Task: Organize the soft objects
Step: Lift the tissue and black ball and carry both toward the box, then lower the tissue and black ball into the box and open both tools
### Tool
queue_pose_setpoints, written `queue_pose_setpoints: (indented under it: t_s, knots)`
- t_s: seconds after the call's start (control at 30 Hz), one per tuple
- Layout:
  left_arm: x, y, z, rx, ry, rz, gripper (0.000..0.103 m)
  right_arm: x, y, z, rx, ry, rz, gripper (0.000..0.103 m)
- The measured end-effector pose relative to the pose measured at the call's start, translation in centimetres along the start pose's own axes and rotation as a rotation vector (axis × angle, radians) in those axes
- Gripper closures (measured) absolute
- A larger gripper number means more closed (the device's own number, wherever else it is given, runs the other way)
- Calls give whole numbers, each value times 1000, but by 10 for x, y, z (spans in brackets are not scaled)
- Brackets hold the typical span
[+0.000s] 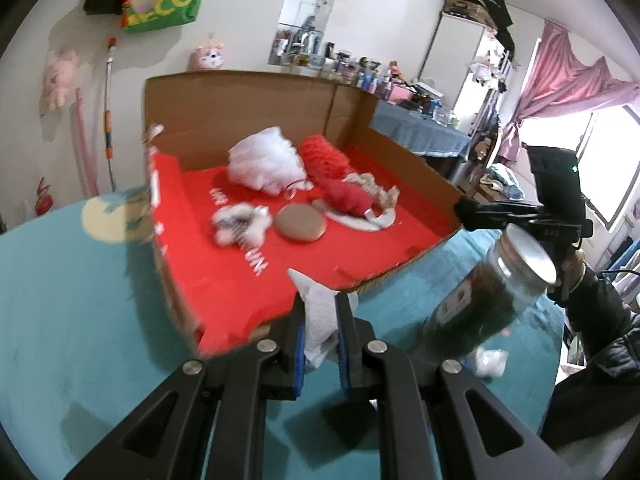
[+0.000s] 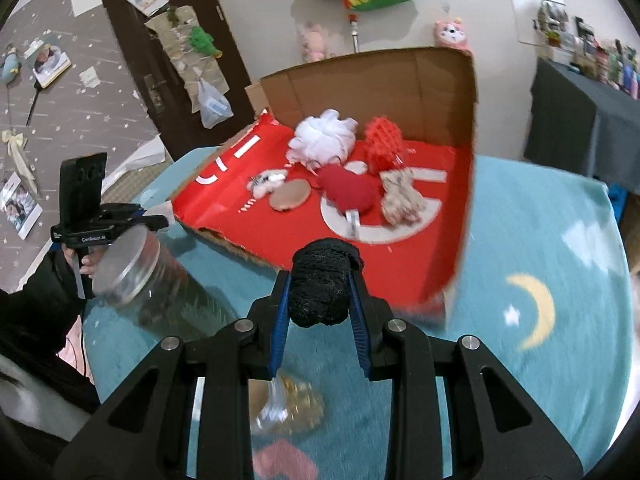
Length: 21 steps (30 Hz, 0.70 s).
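In the left wrist view, the left gripper (image 1: 320, 320) is seen clenched on a white fabric pouch (image 1: 318, 316), a thin, finely textured piece pinched between the blue pads and sticking up past the fingertips. It is held over the teal blanket (image 1: 80, 320), just in front of the near edge of the cardboard box (image 1: 248, 108). The box is shallow, cut open at the front, brown on its walls and red with white print on its floor. Inside it are seen a white mesh bath pouf (image 1: 266, 164), a red knitted piece (image 1: 322, 156), a red plush item (image 1: 346, 198), a beige patterned cloth (image 1: 374, 188), a flat round brown pad (image 1: 300, 224) and a small white-and-grey fluffy item (image 1: 240, 224). A clear jar (image 1: 492, 300) with a silver lid and dark contents stands on the blanket right of the box. Beyond it the right gripper (image 1: 472, 210) is visible, held by a hand (image 1: 572, 276) in a dark sleeve.

In the right wrist view, the right gripper (image 2: 320, 296) is seen grasping a ball of black yarn (image 2: 322, 284), fuzzy and rounded, squeezed between the blue pads above the blanket, just before the box's torn front edge. The same soft items lie on the red floor. The jar is seen at the left, with the left gripper (image 2: 160, 220) behind it.
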<state>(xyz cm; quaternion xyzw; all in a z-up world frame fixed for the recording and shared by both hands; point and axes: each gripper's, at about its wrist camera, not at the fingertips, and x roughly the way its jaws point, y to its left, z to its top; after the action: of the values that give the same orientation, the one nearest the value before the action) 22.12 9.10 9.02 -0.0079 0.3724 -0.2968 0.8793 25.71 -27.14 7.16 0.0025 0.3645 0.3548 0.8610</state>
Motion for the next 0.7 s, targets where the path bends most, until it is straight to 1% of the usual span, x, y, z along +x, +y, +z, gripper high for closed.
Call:
queue_pose_setpoints:
  t_s: [0.07, 0.13, 0.23, 0.27, 0.33, 0.43, 0.53, 0.57, 0.7]
  knots:
    - [10, -3, 13, 3, 16, 16, 90, 7, 4, 8, -18, 12, -13, 76]
    - [18, -4, 22, -6, 32, 34, 90, 17, 6, 17, -33, 36, -44, 76]
    - [38, 1, 36, -52, 89, 80, 90, 33, 6, 28, -36, 85, -99, 76]
    - [45, 4, 39, -73, 112, 96, 90, 41, 5, 32, -33, 114, -137, 76]
    - [58, 9, 44, -107, 151, 131, 90, 52, 3, 35, -27, 158, -172, 76]
    - [70, 14, 50, -128, 179, 153, 89, 69, 1, 38, -23, 229, -235, 76]
    - [80, 17, 53, -139, 216, 183, 89, 79, 0, 40, -30, 268, -268, 76]
    - [83, 18, 53, -141, 224, 189, 89, 82, 1, 41, -42, 282, -291, 76]
    - [91, 21, 53, -152, 258, 212, 89, 88, 0, 42, -54, 322, -315, 76]
